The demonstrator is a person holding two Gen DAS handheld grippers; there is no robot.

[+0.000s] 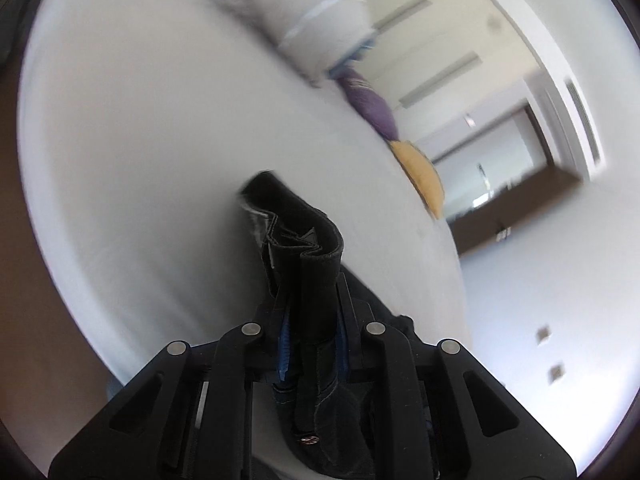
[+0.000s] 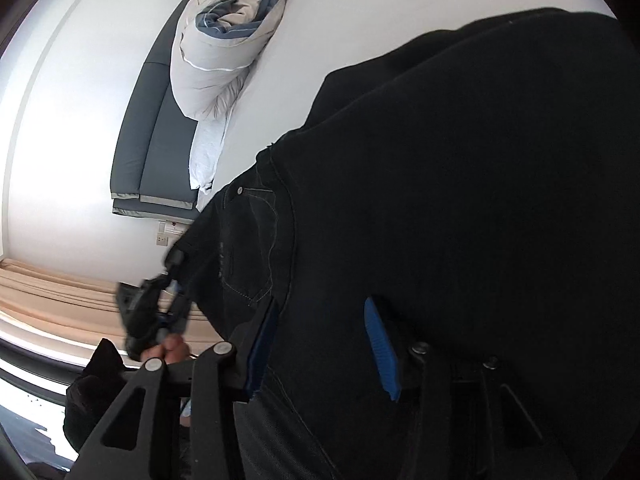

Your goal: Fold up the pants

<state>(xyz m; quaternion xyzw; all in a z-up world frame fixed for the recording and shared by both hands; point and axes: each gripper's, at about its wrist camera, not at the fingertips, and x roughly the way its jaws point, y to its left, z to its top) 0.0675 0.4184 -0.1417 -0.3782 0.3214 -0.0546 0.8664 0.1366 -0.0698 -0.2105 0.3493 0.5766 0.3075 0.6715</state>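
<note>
The pants are black jeans. In the left wrist view my left gripper [image 1: 310, 300] is shut on a bunched waistband of the pants [image 1: 304, 240], held up above the white bed [image 1: 140, 140]. In the right wrist view the pants [image 2: 460, 180] hang as a wide dark sheet over most of the frame, with a pocket and rivet showing. My right gripper [image 2: 320, 320] is shut on the cloth, which drapes between and over its blue pads [image 2: 380, 344]. The left gripper [image 2: 160, 304] shows there at lower left, held in a hand and gripping the pants' edge.
A rolled grey and blue duvet [image 2: 224, 52] lies at the head of the bed, by a dark grey headboard [image 2: 160, 140]. Purple [image 1: 372, 100] and yellow [image 1: 424, 176] pillows lie on the bed's far edge. A dark doorway [image 1: 520, 168] is beyond. The left wrist view is motion-blurred.
</note>
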